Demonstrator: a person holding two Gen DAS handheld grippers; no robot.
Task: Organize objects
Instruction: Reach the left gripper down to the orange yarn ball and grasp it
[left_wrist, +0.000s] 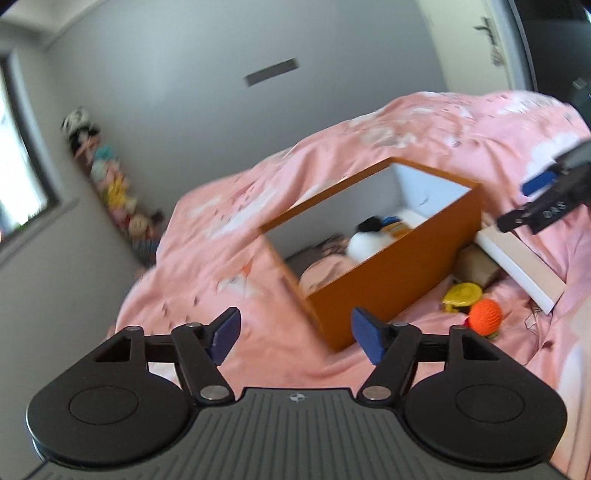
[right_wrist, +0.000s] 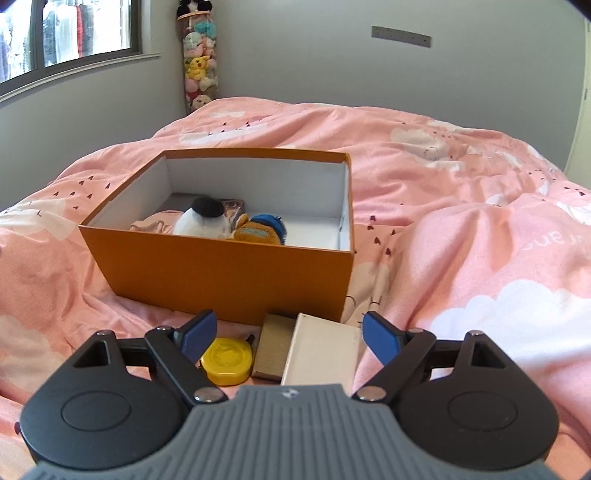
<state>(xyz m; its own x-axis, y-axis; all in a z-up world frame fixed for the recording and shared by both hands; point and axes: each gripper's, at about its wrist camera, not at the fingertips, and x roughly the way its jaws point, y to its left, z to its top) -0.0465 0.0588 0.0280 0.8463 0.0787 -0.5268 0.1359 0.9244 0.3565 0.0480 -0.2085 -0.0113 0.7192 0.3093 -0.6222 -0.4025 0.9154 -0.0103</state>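
An open orange box (right_wrist: 221, 266) with white inside sits on the pink bed; it also shows in the left wrist view (left_wrist: 388, 273). Inside lie a white-and-black plush (right_wrist: 203, 219), an orange-and-blue plush (right_wrist: 262, 230) and a pink cloth (right_wrist: 147, 225). My right gripper (right_wrist: 288, 338) is open and empty, just above a yellow disc (right_wrist: 227, 356), a brown box (right_wrist: 275, 345) and a white box (right_wrist: 321, 350) in front of the orange box. My left gripper (left_wrist: 295, 336) is open and empty near the box's corner. An orange ball (left_wrist: 485, 314) lies beside the yellow disc (left_wrist: 461, 295).
The rumpled pink duvet (right_wrist: 461, 206) covers the bed around the box. A hanging column of plush toys (right_wrist: 199, 70) stands in the far corner by the window (right_wrist: 70, 33). My right gripper (left_wrist: 539, 199) shows at the right of the left wrist view.
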